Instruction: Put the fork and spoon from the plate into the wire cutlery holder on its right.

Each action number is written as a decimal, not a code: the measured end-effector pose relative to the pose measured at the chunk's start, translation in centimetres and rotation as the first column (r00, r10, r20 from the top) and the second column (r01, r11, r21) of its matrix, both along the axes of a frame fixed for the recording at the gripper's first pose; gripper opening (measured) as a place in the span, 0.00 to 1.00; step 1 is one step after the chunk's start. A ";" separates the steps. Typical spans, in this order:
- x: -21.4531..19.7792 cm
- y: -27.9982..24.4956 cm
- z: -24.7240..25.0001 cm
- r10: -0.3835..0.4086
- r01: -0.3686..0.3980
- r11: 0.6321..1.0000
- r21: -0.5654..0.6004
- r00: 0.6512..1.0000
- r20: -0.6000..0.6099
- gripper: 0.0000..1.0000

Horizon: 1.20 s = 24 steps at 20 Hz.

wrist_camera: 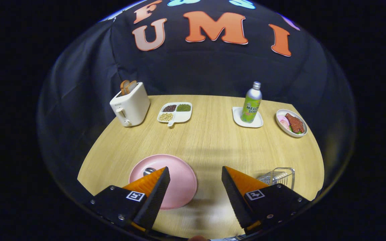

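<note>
A pink plate (176, 177) lies on the wooden table, partly under my left finger. The bowl of a metal spoon (148, 171) peeks out on the plate just beyond that finger's tip; the rest of the cutlery is hidden behind the finger. A wire cutlery holder (280, 175) stands to the right of the plate, just beyond my right finger. My gripper (195, 174) hovers above the table's near edge, open wide, with nothing between its fingers.
Along the far side of the table (213, 140) stand a white toaster (130, 106) with bread, a divided tray of beans (175, 112), a green bottle (251, 103) on a white coaster, and a small dish of food (292, 123).
</note>
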<state>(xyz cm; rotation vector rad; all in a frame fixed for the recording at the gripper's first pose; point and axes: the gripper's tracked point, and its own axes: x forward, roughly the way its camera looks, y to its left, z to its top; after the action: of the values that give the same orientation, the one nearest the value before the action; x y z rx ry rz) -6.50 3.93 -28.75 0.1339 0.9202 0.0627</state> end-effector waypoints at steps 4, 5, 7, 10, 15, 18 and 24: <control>-0.1 3.5 -1.7 0.045 -0.044 0.999 0.011 0.997 -0.060 0.94; -0.2 4.4 -2.3 0.063 -0.063 0.998 0.003 0.995 -0.072 0.94; -0.8 6.2 -3.4 0.102 -0.104 0.995 -0.008 0.988 -0.114 0.94; -1.7 8.7 -4.9 0.143 -0.144 0.990 0.007 0.972 -0.184 0.94; -2.6 11.4 -6.6 0.171 -0.172 0.985 0.022 0.940 -0.296 0.94; -3.3 12.7 -7.8 0.176 -0.176 0.984 0.033 0.917 -0.357 0.93; -4.2 13.7 -9.8 0.164 -0.174 0.985 0.021 0.874 -0.457 0.85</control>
<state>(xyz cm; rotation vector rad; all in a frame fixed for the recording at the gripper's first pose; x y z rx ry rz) -10.69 17.62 -38.50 0.0475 1.4060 0.1905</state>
